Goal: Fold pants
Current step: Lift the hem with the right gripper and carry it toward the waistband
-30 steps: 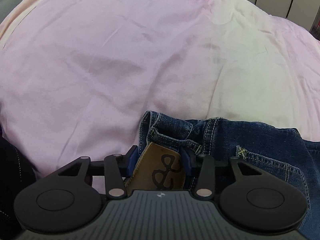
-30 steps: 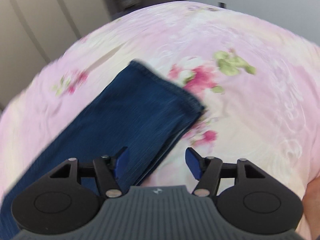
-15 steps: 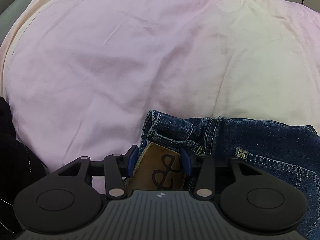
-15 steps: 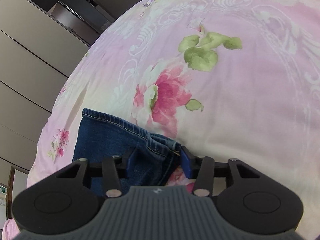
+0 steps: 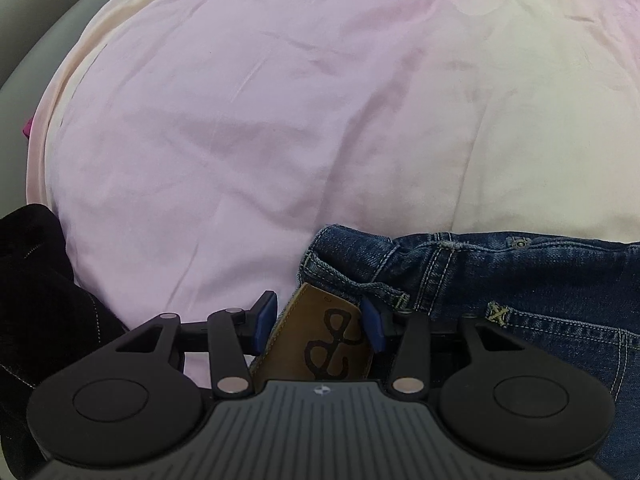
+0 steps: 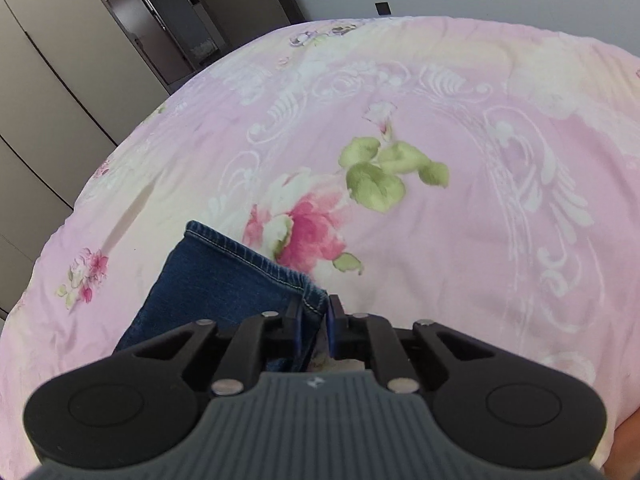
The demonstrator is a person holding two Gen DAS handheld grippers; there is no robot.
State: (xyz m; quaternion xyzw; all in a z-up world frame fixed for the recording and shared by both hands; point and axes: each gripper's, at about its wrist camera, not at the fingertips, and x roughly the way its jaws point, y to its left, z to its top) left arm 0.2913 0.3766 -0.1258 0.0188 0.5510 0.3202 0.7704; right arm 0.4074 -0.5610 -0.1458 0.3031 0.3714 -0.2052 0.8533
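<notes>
Left claw: jaws set wide on either side of the leather patch at the jeans waistband, lower centre; grip unconfirmed. Right claw: narrow, pinching the leg hem, lower centre, on the floral bedspread. Suggest carrying the hem toward the waistband, level, edges matched, denim taut.

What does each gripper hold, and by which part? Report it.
Left gripper: the jeans at the waistband, by the leather patch. Right gripper: the leg hem corner.
</notes>
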